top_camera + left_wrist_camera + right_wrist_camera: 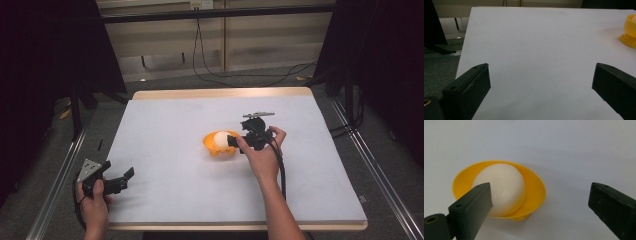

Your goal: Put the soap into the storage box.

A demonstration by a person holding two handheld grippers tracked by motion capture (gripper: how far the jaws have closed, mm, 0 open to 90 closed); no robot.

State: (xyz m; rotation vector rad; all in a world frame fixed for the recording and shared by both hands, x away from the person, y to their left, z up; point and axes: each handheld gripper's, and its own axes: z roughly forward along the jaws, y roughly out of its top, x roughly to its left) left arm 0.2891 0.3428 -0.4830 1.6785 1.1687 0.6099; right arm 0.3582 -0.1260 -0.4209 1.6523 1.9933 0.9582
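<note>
The egg (pixel 500 188) sits in the yellow cup (pixel 534 192) mid-table (pixel 165 165). Right tongs (pixel 233 142) gape wide just beside the cup, gripping nothing. Left tongs (pixel 126 179) wait wide open at the table's near-left edge.

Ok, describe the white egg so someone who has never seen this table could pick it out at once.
Start at the white table and look near its middle, just left of the right gripper. There sits a yellow cup on a small foot; the egg rests inside it, the only smooth, pale, rounded thing there.
</note>
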